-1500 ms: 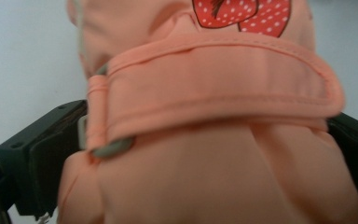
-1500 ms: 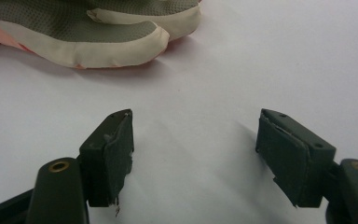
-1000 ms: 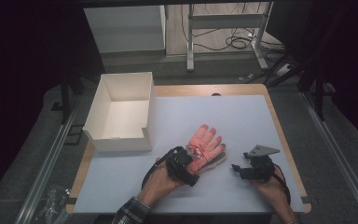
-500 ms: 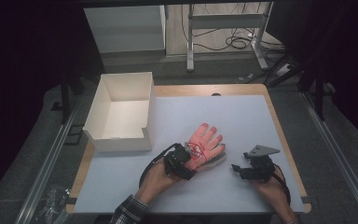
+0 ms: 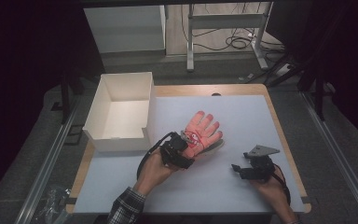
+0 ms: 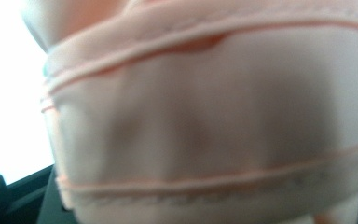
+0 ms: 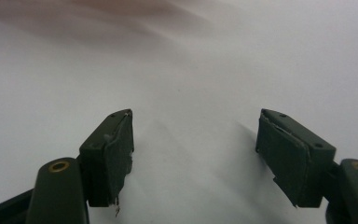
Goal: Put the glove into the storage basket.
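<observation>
Gripping, by the look of it, the cuff end of the pink glove [image 5: 200,133] with the left gripper [image 5: 182,145], though the fabric [image 6: 205,121] hides how far those jaws stand apart; glove lying flat just ahead of them, white box [image 5: 121,112] off to their left. Resting wide apart and empty on the table [image 5: 242,182], the right gripper [image 5: 240,169], well to the glove's right; next, probably: confirming the pinch, then lifting toward the box without dragging the glove's fingers.

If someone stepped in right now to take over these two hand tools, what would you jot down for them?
Left gripper: at the cuff end of the pink glove; the cuff sits right against its camera, grip not confirmed.
Right gripper: jaws open, holding nothing, over bare table to the glove's right.
Glove: lies flat mid-table, fingers pointing away from the person.
White box: open, nothing inside, left of the glove.
Done: nothing boxed yet.
Left: probably lift the glove into the box.
</observation>
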Demonstrator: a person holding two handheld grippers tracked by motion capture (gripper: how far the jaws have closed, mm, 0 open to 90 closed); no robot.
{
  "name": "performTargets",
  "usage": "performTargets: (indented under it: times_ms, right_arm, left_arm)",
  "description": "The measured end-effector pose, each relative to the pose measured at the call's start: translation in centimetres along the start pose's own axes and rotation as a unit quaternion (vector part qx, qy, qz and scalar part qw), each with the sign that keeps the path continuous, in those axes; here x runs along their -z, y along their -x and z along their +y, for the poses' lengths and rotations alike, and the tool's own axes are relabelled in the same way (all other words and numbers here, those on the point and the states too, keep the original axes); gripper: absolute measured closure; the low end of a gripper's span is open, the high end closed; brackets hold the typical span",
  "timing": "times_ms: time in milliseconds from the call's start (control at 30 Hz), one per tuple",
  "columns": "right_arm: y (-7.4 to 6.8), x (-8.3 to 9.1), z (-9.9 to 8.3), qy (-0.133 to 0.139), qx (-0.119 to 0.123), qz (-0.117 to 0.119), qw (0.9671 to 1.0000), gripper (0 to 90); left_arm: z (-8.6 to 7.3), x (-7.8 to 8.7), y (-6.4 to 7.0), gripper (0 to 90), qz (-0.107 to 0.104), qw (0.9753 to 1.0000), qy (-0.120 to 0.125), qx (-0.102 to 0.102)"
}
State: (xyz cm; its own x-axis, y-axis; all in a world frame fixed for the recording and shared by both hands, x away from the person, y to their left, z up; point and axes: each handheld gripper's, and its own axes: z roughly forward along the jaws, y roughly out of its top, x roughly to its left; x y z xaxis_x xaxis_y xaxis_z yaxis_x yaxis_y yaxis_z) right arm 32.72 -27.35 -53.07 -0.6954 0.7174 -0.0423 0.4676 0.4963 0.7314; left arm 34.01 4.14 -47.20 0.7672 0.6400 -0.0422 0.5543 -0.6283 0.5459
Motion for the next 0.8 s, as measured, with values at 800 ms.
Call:
performTargets:
  times_ms: [800]
  right_arm:
    - [0.0,0.0,0.0,0.001,0.001,0.001,1.0,27.9]
  left_arm:
    - [5.5,2.7,-3.8,38.3,0.037,0.9985,0.014,0.038]
